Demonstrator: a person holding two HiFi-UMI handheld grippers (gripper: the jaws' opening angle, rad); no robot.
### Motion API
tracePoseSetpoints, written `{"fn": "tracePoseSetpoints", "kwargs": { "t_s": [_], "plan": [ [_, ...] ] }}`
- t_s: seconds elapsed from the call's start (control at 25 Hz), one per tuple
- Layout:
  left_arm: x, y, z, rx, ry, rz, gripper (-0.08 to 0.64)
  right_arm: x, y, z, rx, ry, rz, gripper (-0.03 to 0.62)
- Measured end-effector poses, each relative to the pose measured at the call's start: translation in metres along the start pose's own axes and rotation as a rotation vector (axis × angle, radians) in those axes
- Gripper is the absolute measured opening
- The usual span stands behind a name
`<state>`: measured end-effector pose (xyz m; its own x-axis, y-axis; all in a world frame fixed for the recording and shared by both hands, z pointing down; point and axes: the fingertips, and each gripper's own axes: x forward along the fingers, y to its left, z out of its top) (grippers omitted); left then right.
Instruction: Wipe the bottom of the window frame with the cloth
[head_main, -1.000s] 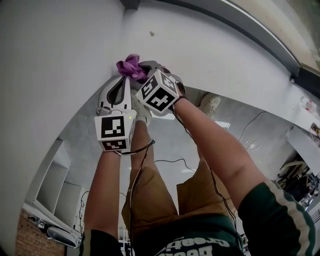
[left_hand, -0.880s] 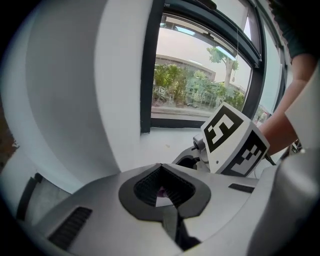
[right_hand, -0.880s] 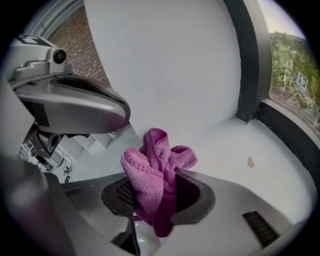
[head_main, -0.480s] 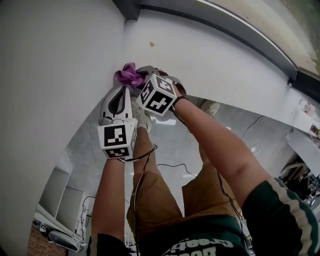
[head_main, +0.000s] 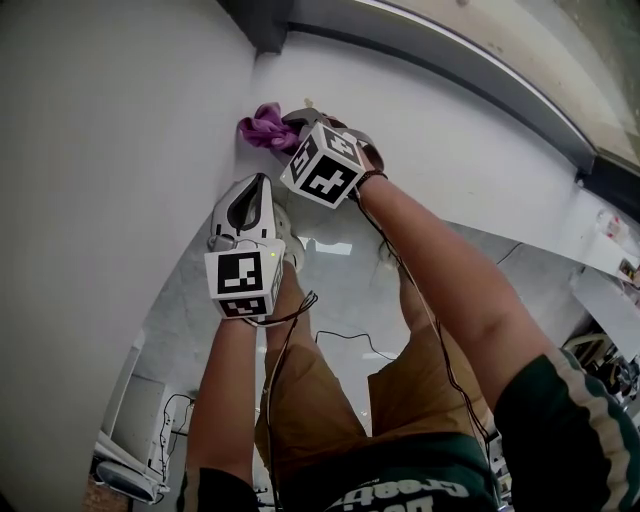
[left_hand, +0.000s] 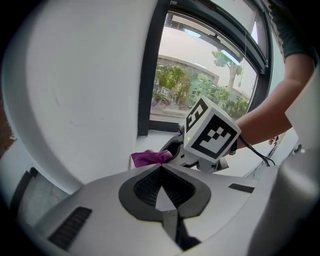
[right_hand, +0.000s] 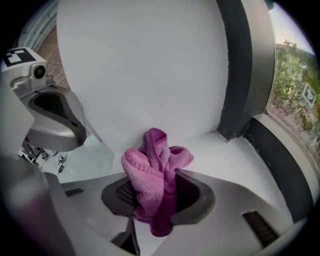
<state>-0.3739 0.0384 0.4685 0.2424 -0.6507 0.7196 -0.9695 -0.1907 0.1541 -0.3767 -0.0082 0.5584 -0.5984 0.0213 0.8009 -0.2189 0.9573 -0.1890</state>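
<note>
Right gripper (right_hand: 159, 192) pinches the purple cloth (right_hand: 150, 172) by the white sill (right_hand: 225, 160); dark window frame (right_hand: 239, 70) beside. Left gripper (left_hand: 161, 170) jaws together, empty.

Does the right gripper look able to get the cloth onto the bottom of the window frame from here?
Probably yes: the right gripper holds the purple cloth just above the white sill, close to the dark frame, with nothing between them.

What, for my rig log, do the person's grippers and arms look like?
The left gripper and right gripper are light grey shells with dark ribbed pads, each carrying a white cube of black square markers. Thin black cables run along the arms. The right short sleeve is dark green, white-striped.
</note>
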Motion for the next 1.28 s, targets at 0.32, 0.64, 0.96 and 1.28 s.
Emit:
{"fn": "tracePoseSetpoints", "kwargs": {
  "t_s": [0.32,0.64,0.96,1.28],
  "plan": [
    [0.014,-0.003,0.022,-0.016,-0.013,-0.002,0.003,-0.002,-0.045,0.018,-0.025,-0.011,-0.035,0.16],
    [0.033,-0.002,0.046,0.008,-0.035,-0.003,0.003,-0.005,-0.097,0.024,0.03,-0.002,-0.136,0.161],
    [0.037,0.0,0.063,0.04,-0.042,-0.002,0.003,-0.007,-0.092,0.022,-0.012,0.015,-0.131,0.161],
    [0.048,-0.023,0.07,0.074,-0.034,-0.026,0.003,-0.031,-0.098,-0.015,0.006,0.054,-0.131,0.161]
  ]
}}
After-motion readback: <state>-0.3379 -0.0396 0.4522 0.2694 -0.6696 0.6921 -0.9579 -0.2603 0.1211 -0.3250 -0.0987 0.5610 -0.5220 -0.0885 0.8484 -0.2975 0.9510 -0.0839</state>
